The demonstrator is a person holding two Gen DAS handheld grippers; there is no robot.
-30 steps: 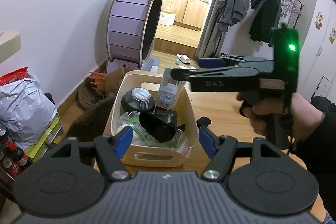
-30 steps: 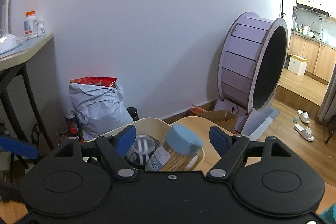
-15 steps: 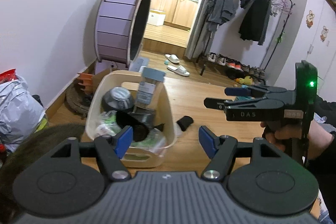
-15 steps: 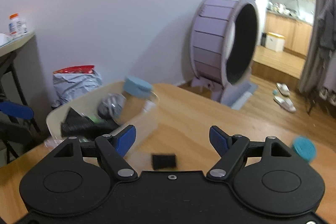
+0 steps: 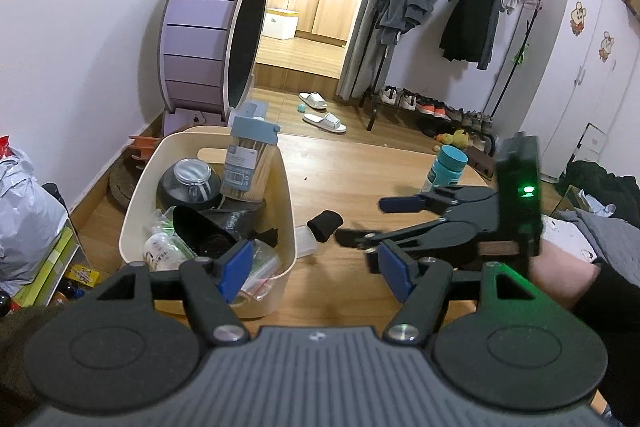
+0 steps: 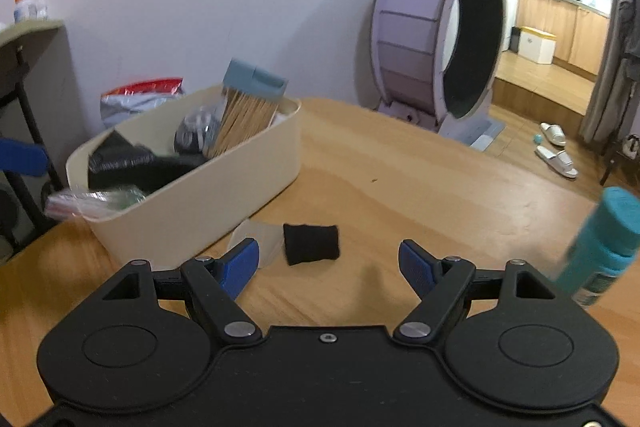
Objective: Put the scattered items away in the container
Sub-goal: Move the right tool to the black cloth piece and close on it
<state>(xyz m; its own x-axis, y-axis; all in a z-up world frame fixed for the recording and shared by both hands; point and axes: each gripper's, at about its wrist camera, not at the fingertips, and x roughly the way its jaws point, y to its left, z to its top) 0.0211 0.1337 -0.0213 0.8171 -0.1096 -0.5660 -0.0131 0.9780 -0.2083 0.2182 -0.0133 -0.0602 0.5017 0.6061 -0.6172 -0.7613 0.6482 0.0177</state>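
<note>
Two grippers stood over a wooden table (image 6: 420, 179), each with its blue-padded jaws spread and nothing between them. From the left wrist view, the left gripper (image 5: 316, 269) hung above the near end of a cream plastic container (image 5: 290, 223), its left pad over the container's rim and its right pad over bare wood. The right gripper (image 5: 362, 221) reached in from the right side of that view, held by a hand (image 5: 560, 275) in a dark sleeve, a green light glowing on its body; its fingertips pointed toward a small black roll of cloth (image 5: 325, 223) lying on the table just beside the container. In the right wrist view, the right gripper (image 6: 328, 267) hovered with that black roll (image 6: 311, 243) ahead of it, slightly left of the middle between its pads, and apart from both pads. A small clear plastic piece (image 6: 256, 237) lay touching or nearly touching the container's wall (image 6: 208, 203), just left of the roll. Inside the container stood a tilted box of wooden sticks with a grey-blue lid (image 5: 250, 157), a dark round jar with a shiny lid (image 5: 190, 181), black items and crinkled plastic packets. A teal bottle (image 5: 446, 169) stood upright on the table, well apart from the container, on the far right.
</note>
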